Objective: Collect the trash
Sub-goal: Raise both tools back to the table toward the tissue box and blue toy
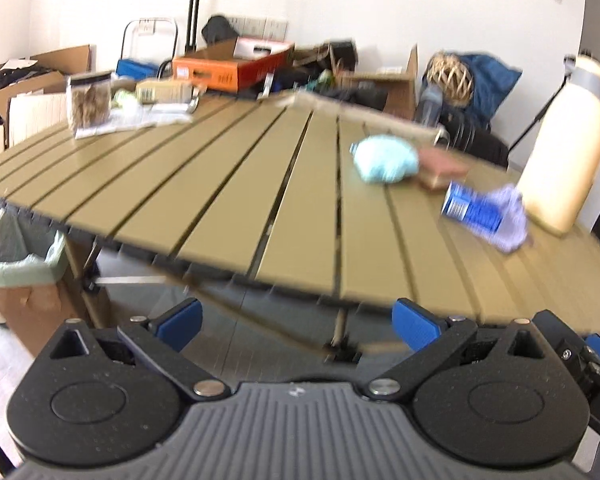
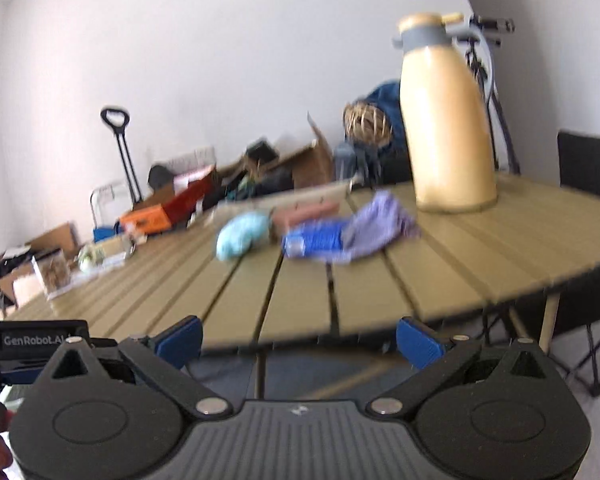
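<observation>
We have collected nothing yet: both the left tongs (image 1: 296,322) and right tongs (image 2: 298,344) gape empty, while the blue wrapper (image 2: 314,242) and pale-blue wad (image 2: 240,236) lie on the tabletop (image 2: 380,292).

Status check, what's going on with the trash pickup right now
Left tongs open, empty. Right tongs open, empty. Blue wrapper on table, untouched. Nothing blocking.
</observation>
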{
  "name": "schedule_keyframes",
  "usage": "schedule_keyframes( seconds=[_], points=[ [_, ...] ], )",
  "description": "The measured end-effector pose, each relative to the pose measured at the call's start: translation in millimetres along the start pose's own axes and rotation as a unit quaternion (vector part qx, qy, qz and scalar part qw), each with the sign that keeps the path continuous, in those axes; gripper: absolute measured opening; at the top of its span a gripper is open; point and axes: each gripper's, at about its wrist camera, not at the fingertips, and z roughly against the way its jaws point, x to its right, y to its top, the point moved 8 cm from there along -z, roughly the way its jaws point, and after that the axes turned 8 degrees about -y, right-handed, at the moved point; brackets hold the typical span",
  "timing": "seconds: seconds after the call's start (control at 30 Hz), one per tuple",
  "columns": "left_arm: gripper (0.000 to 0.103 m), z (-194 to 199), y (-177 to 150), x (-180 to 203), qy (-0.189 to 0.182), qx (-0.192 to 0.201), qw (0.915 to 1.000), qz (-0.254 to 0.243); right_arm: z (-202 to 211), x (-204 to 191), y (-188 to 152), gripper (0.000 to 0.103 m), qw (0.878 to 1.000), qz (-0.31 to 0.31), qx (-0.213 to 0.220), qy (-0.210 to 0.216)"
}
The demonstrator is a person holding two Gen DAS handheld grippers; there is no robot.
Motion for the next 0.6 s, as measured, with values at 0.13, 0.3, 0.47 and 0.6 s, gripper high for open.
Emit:
schedule_keyframes(
  seconds=[0.13, 0.3, 0.47, 0.6],
  points=[
    [0.103, -6.7, 30.2, 14.0, -0.024, 0.025, 0.9994, 0.001, -8.6, 3.7, 31.9, 0.103, 0.999, -0.005, 0.047, -0.023],
    [0.103, -20.1, 61.4, 28.0, -0.043, 0.049, 0.9979, 0.003, -30.4, 4.1, 66.1, 0.103, 0.998, -0.021, 0.062, -0.004],
    [0.103, -28.7, 88.1, 27.4, -0.059, 0.074, 0.9946, 0.041, -54.4, -8.1, 86.0, 0.103, 0.997, 0.002, 0.074, -0.007],
    [0.103, -36.4, 103.0, 19.1, -0.079, 0.083, 0.9901, 0.082, -80.1, -15.3, 90.3, 0.103, 0.998, 0.006, 0.062, -0.022]
  ],
)
